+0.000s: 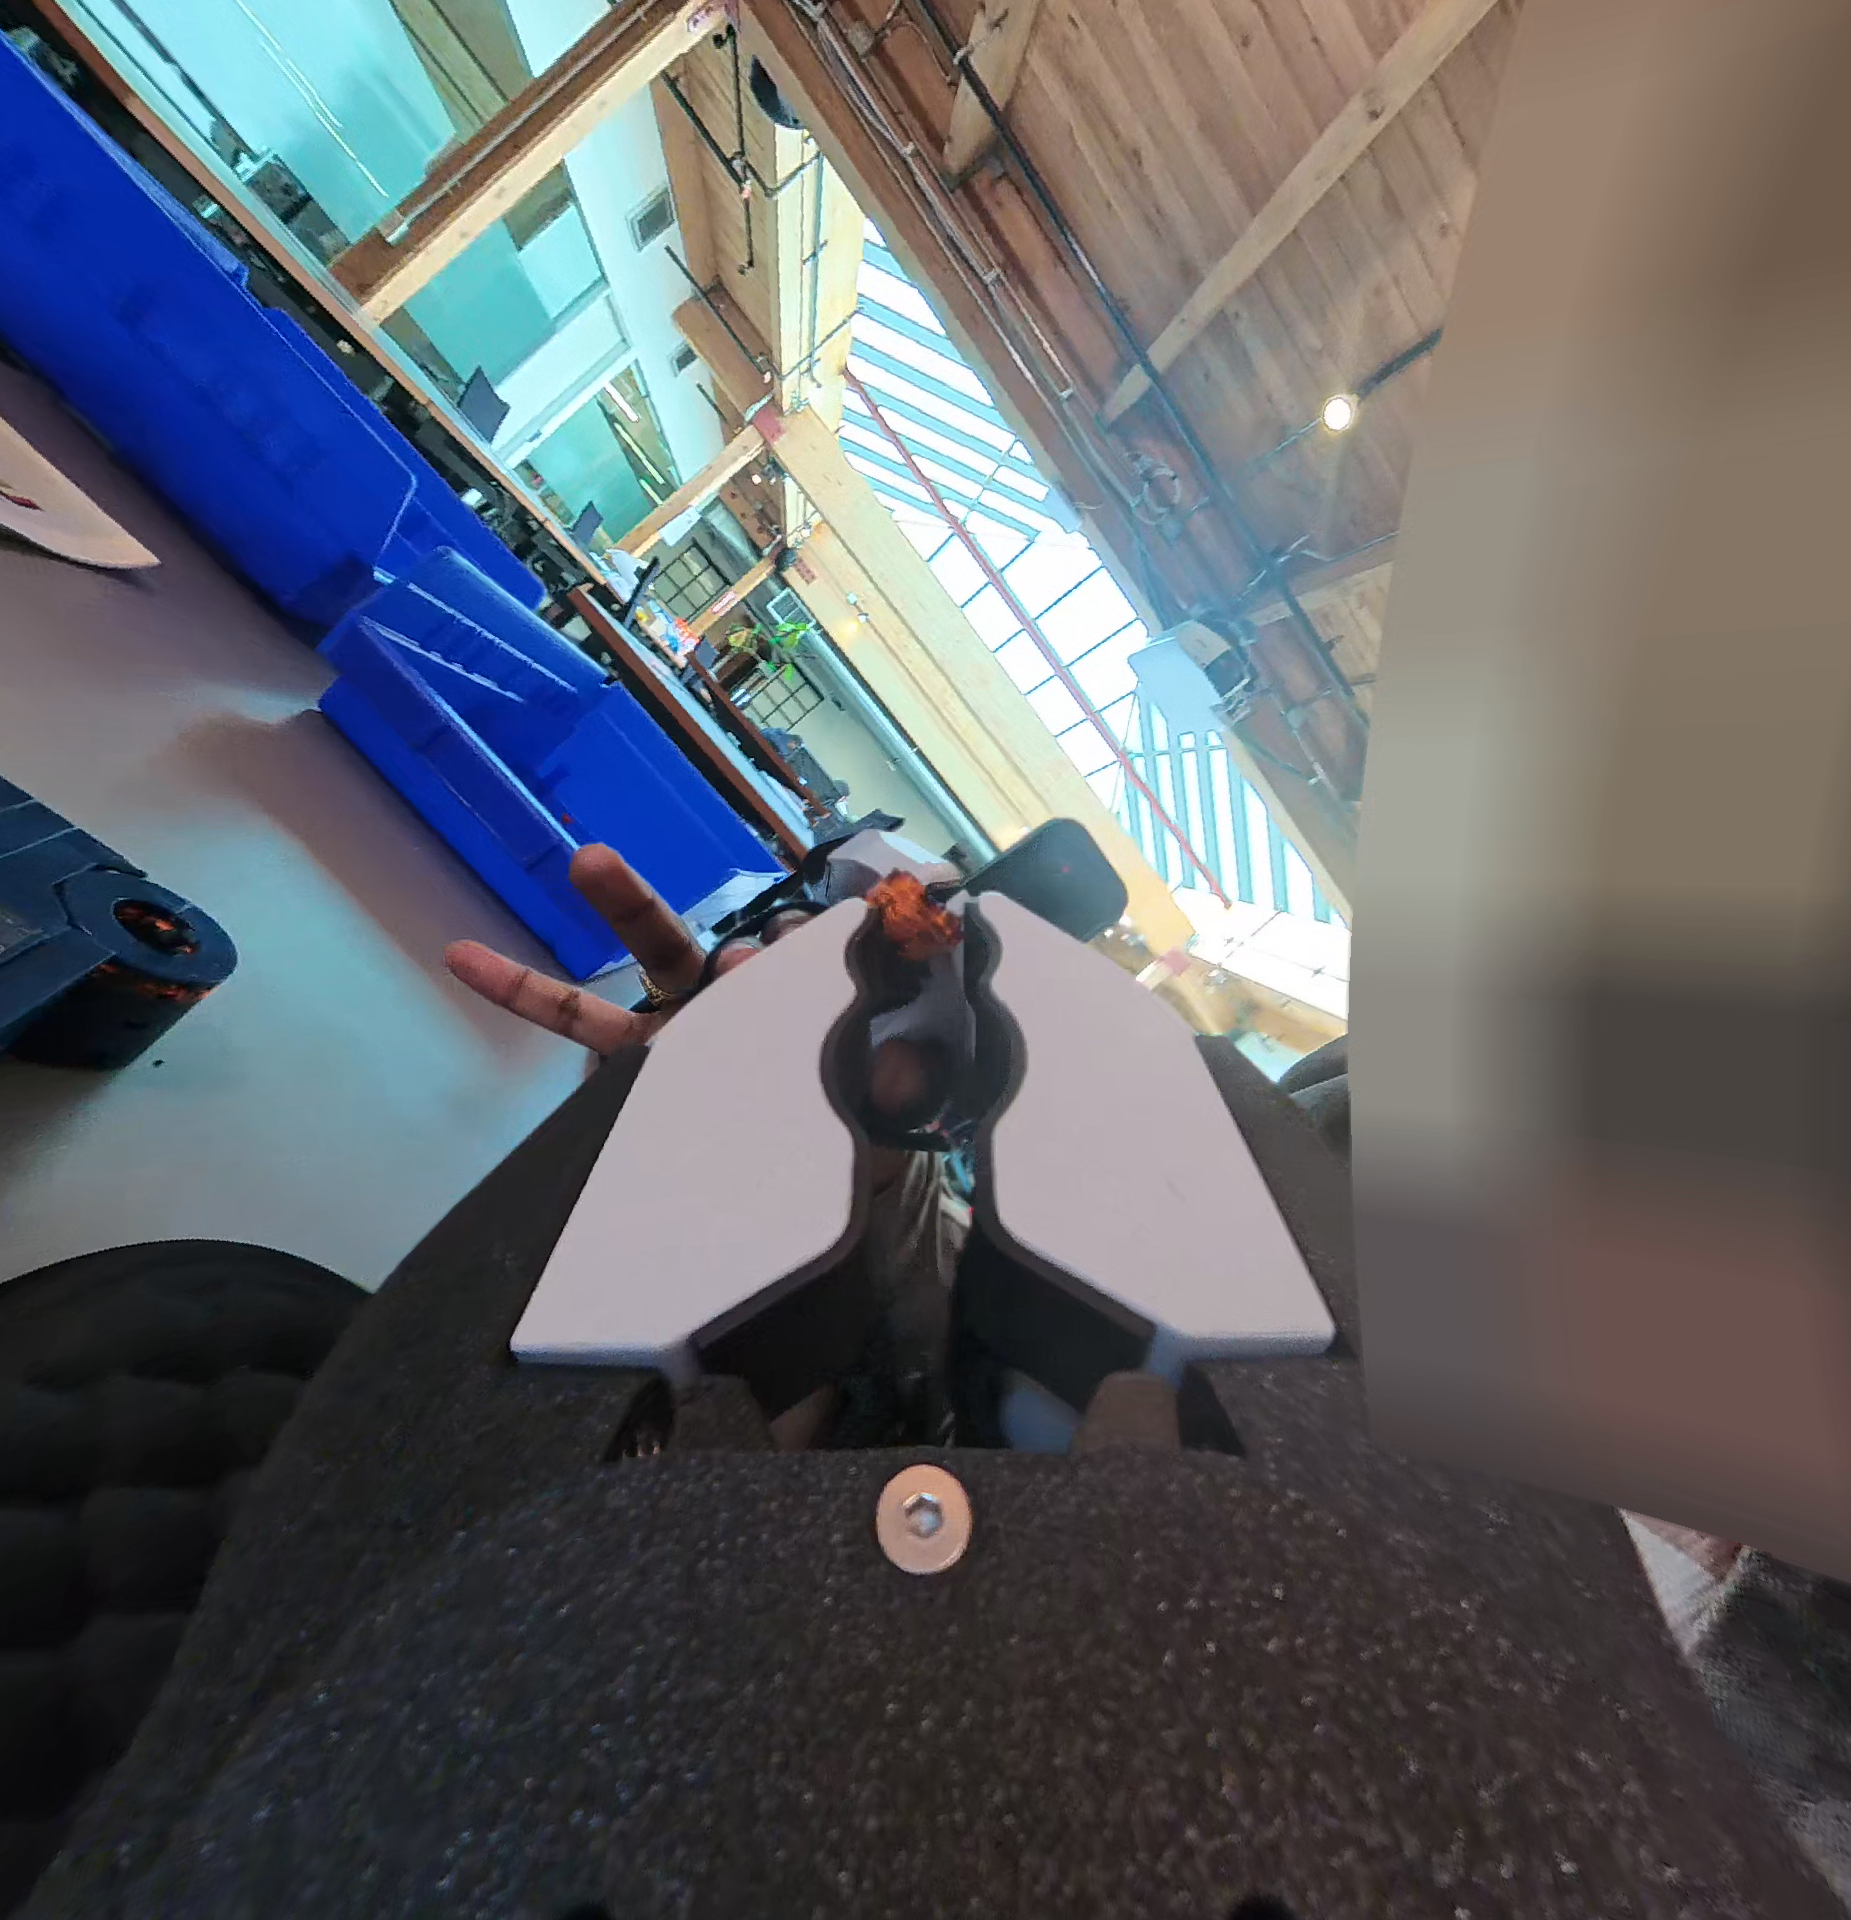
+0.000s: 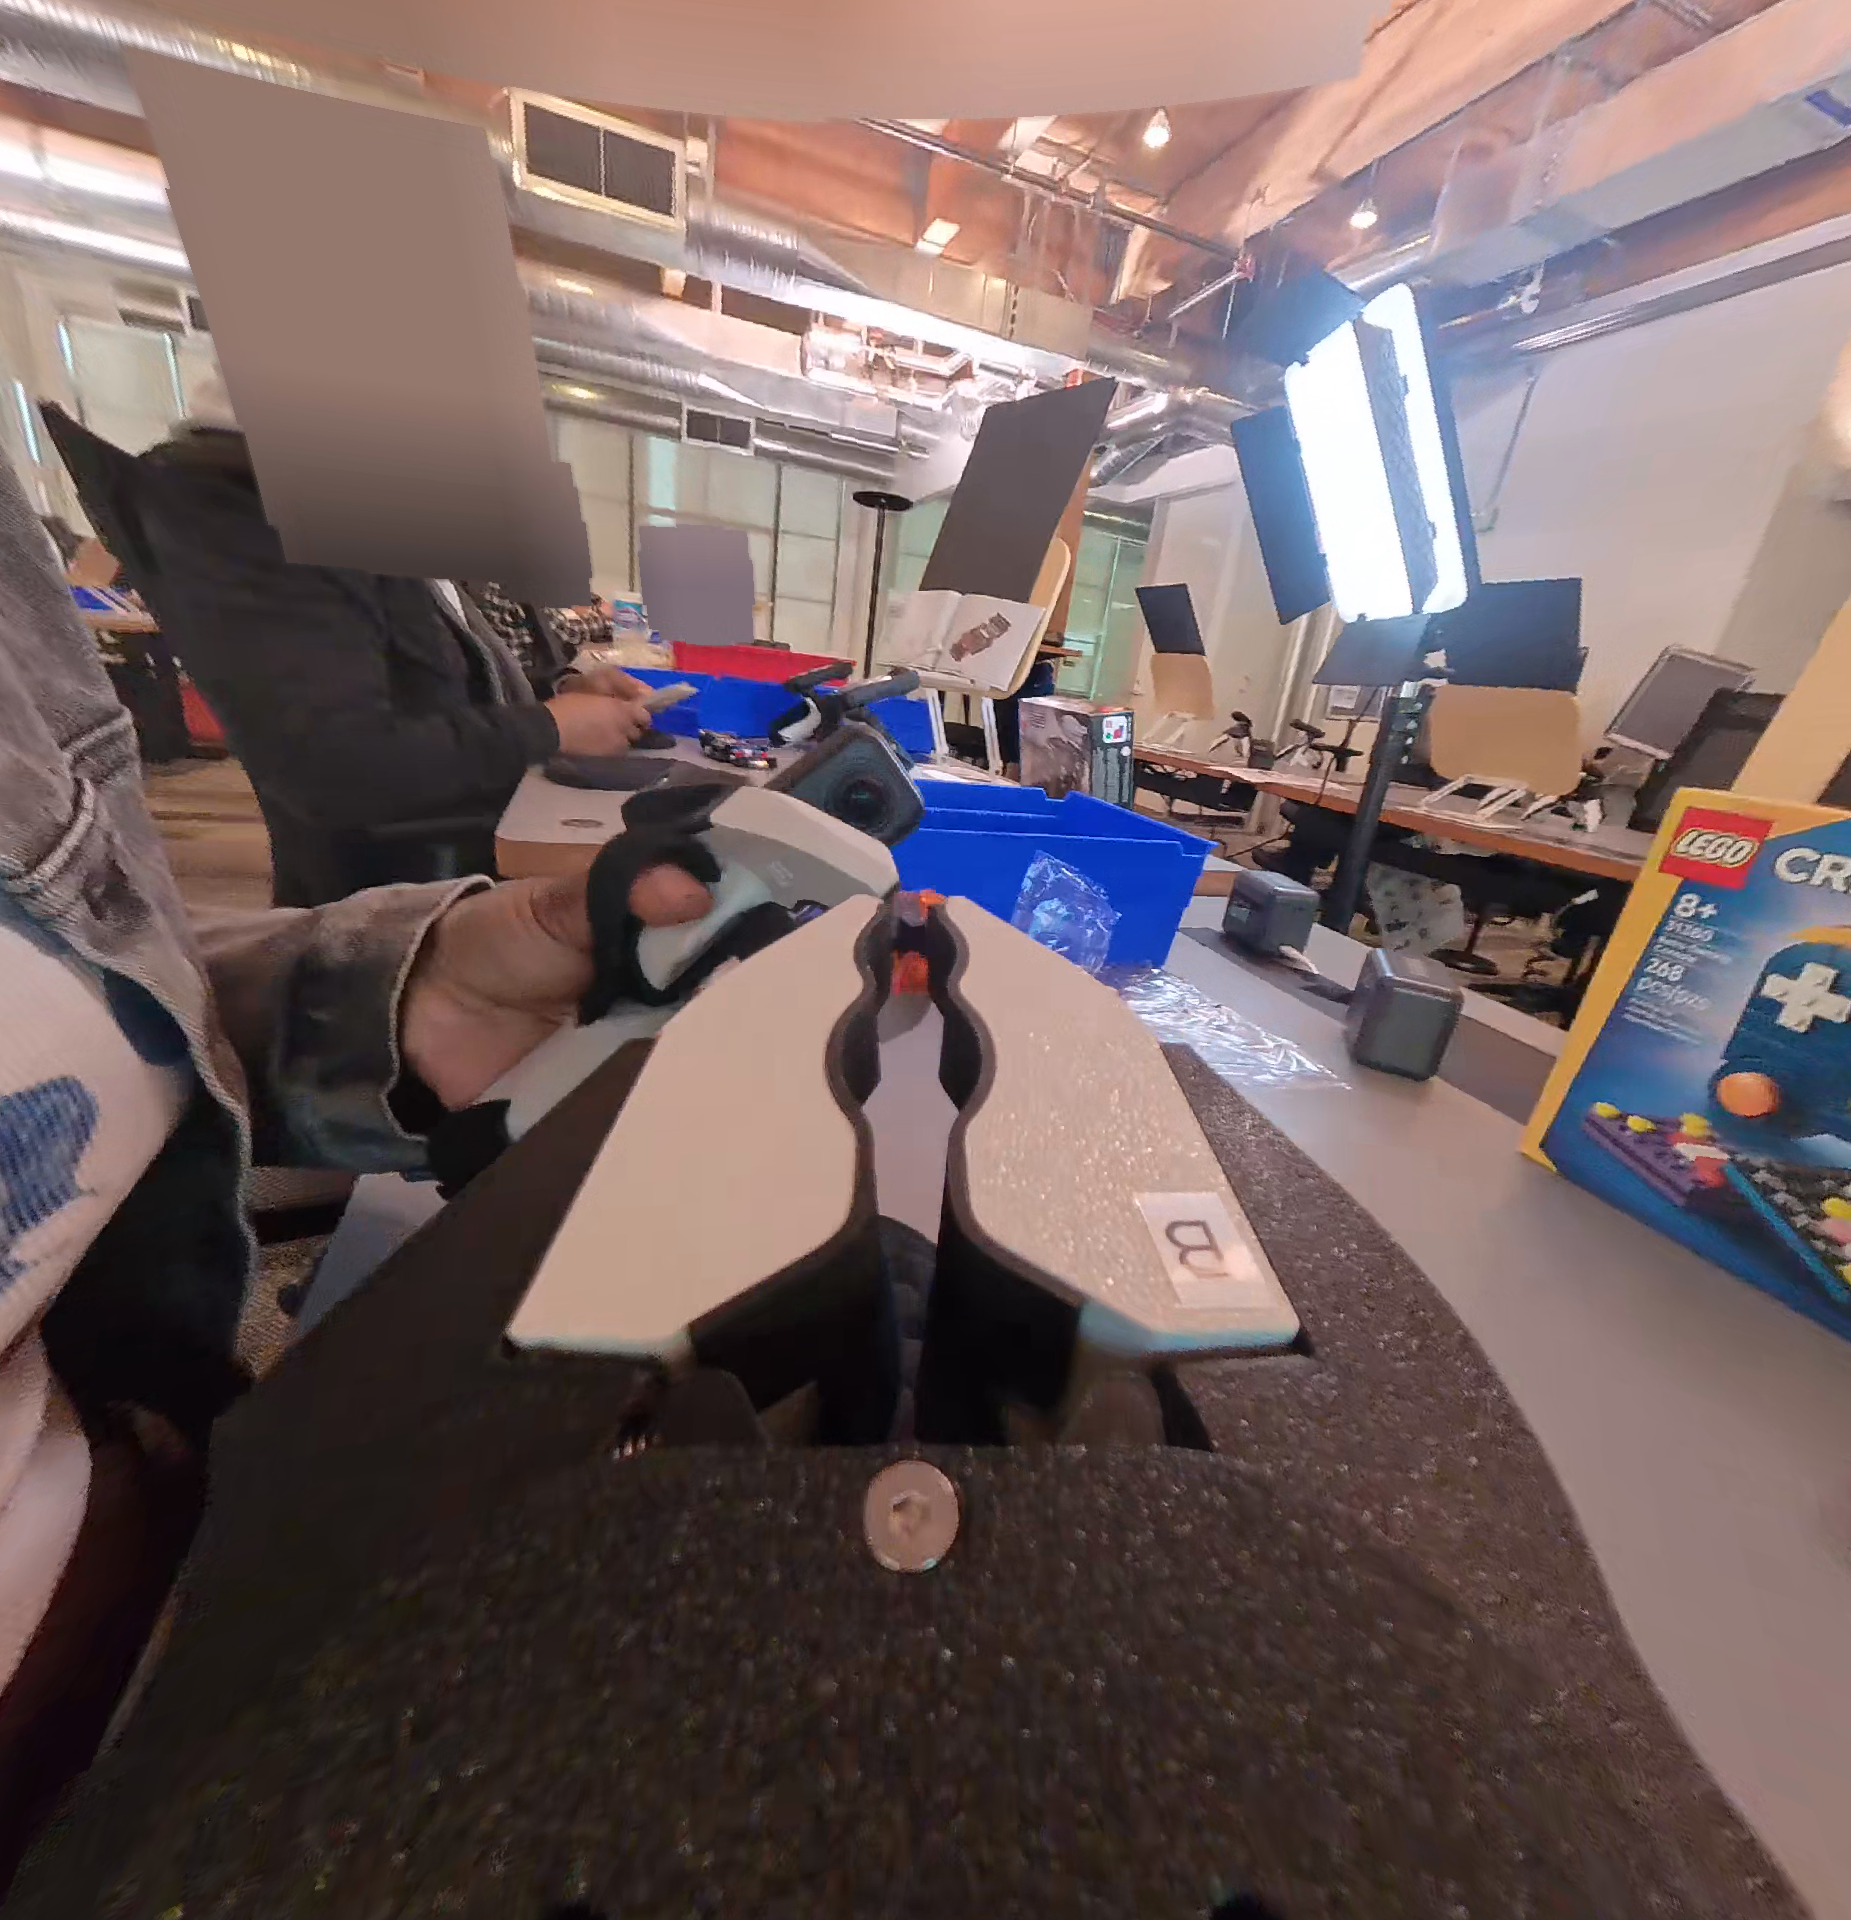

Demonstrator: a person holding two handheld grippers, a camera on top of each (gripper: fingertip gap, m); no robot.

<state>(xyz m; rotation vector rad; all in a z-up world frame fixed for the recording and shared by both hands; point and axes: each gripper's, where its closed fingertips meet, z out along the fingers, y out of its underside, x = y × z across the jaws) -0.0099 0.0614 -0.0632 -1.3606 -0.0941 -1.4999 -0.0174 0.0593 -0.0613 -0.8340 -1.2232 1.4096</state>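
Observation:
My left gripper (image 1: 913, 906) is tilted up toward the ceiling and is shut on a small translucent orange piece (image 1: 916, 927) at its tips. My right gripper (image 2: 916, 920) is shut on a small orange piece (image 2: 910, 961) above the grey table (image 2: 1523, 1299). The two grippers meet tip to tip. In the right wrist view the left gripper's white body (image 2: 786, 852) and its camera (image 2: 864, 795) are held by a hand (image 2: 505, 966) just left of my tips. In the left wrist view a hand's fingers (image 1: 578, 987) and a black part (image 1: 1056, 883) show behind the tips.
Blue bins (image 1: 225, 364) line the table's far side, one with a clear bag (image 2: 1056, 862). A boxed toy set (image 2: 1731, 1039) stands at the right, with a grey cube (image 2: 1404, 1013) and plastic wrap (image 2: 1212, 1023) nearby. A dark blue object (image 1: 100, 935) lies at the left. A person in dark clothes (image 2: 360, 707) works behind, and a light panel (image 2: 1378, 457) stands on a stand. Left and right tips are no more than a few centimetres apart. The dark blue object (image 1: 100, 935) is about 15 centimetres from both grippers' fingertips.

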